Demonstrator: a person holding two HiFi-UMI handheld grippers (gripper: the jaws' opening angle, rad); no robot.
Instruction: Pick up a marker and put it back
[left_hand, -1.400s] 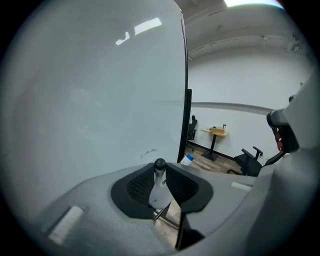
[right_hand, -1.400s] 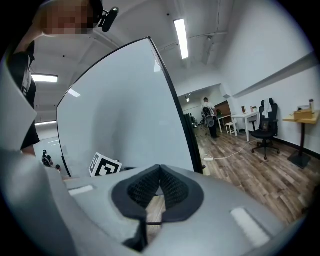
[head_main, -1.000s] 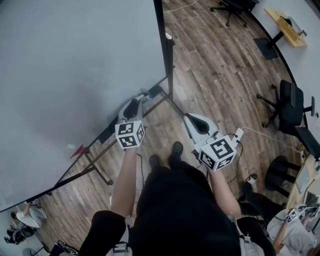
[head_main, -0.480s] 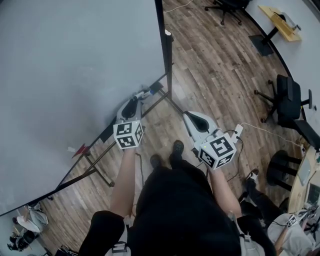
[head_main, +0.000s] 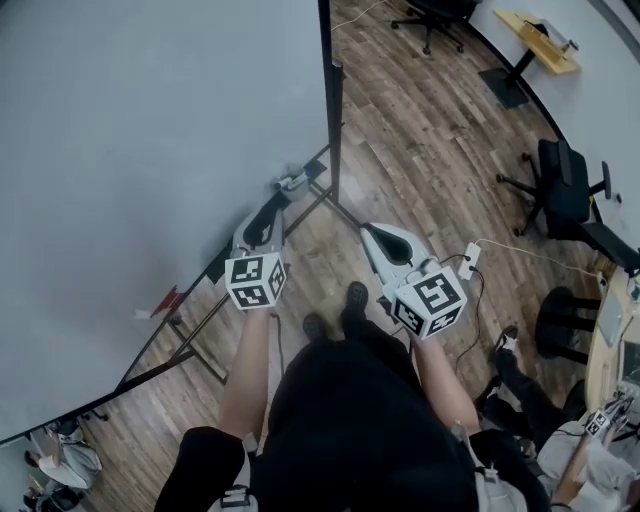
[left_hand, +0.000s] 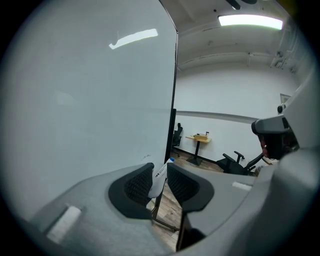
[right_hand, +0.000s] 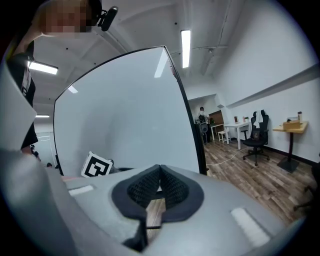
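Observation:
A white marker with a blue cap (left_hand: 159, 176) sits between the pads of my left gripper (left_hand: 160, 175), whose jaws are closing on it. In the head view the marker (head_main: 292, 181) sticks out past the left gripper (head_main: 278, 196), close to the lower right corner of the whiteboard (head_main: 150, 150). My right gripper (head_main: 368, 232) hovers over the wood floor to the right of the board's stand. It is shut, with its pads (right_hand: 150, 186) touching and nothing between them.
The whiteboard's black edge post (head_main: 335, 120) and stand legs (head_main: 200, 340) run beside the left gripper. A small red item (head_main: 165, 300) lies on the board's ledge. An office chair (head_main: 565, 190) and a white cable with adapter (head_main: 468, 258) are to the right.
The left gripper, with the marker in it, has shifted a little forward along the board's lower edge. The right gripper has barely moved.

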